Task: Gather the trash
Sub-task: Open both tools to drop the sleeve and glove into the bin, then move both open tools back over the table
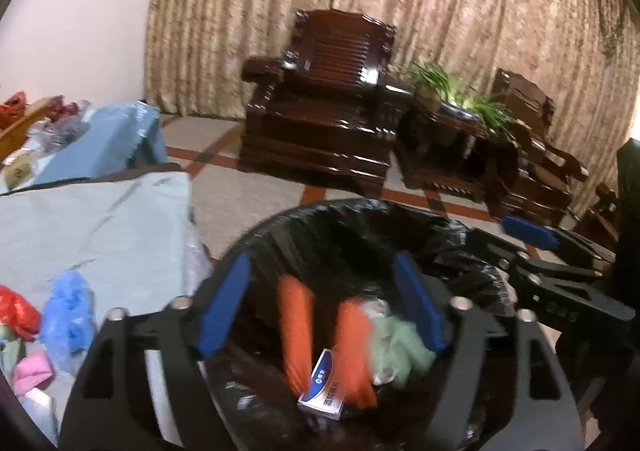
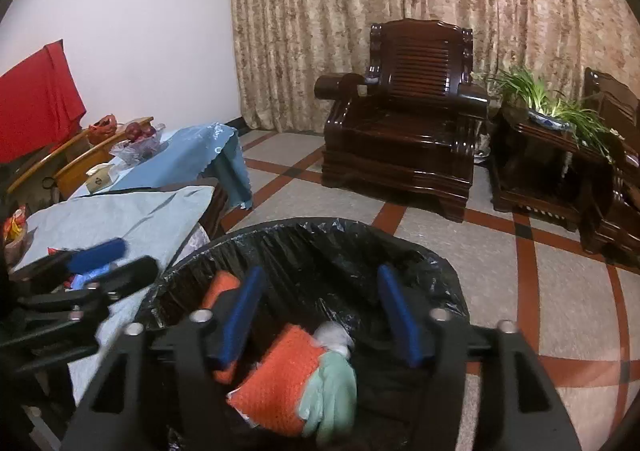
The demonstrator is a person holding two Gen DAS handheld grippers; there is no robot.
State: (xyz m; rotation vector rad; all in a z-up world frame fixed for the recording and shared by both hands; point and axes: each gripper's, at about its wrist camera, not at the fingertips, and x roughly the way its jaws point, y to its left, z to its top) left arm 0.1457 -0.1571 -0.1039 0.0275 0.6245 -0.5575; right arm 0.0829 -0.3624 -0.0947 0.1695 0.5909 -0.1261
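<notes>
The trash bin, lined with a black bag, is found on the tiled floor beside the cloth-covered table. Orange wrappers, a pale green bag and a small white-and-blue box are seen inside it. The left gripper and the right gripper are held over the bin's mouth, jaws spread, nothing pinched. Blue and red bags are noted at the table's near edge.

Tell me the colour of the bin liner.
Black: the bin liner is glossy and crinkled, clearest in the right wrist view.
</notes>
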